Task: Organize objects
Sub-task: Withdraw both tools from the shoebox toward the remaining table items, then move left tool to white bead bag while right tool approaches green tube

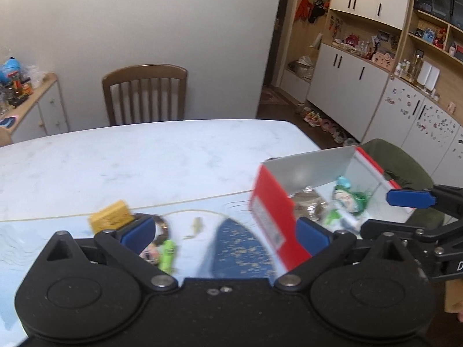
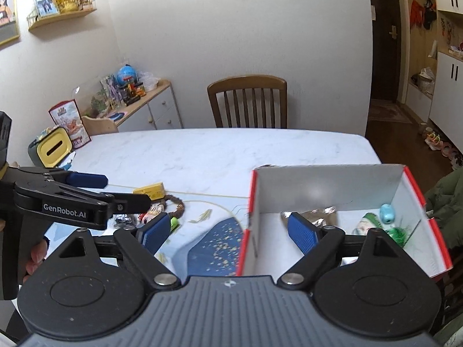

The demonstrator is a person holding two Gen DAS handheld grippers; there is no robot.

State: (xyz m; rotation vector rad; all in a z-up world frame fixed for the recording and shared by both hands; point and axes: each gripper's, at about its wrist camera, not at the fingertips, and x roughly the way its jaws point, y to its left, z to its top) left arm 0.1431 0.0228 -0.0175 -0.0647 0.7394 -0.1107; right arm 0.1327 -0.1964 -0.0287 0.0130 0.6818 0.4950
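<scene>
Red-and-white cardboard box (image 2: 332, 190), open-topped: sitting at the right end of the white marble table (image 2: 217, 147), partly on a pale mat printed with a blue mountain (image 2: 220, 245). It is holding a crinkled silver foil packet (image 2: 318, 212), a small light-blue figure (image 2: 387, 214) and a green-and-white toy (image 2: 373, 225) (details blurred).

Loose items, lying left of the box on the mat: a yellow rectangular block (image 2: 152, 190), a brown beaded bracelet (image 2: 176, 206), a bright green toy (image 1: 167, 254), and a small printed piece (image 1: 150, 253) that I cannot identify.

My left gripper (image 1: 224, 232): I am holding it spread wide and empty, with its blue pads (image 1: 139, 232) straddling the box's near left corner and the loose items.

My right gripper (image 2: 228, 230): I am holding it equally wide, gripping nothing, one pad outside the box's left wall and the other over its interior.
</scene>
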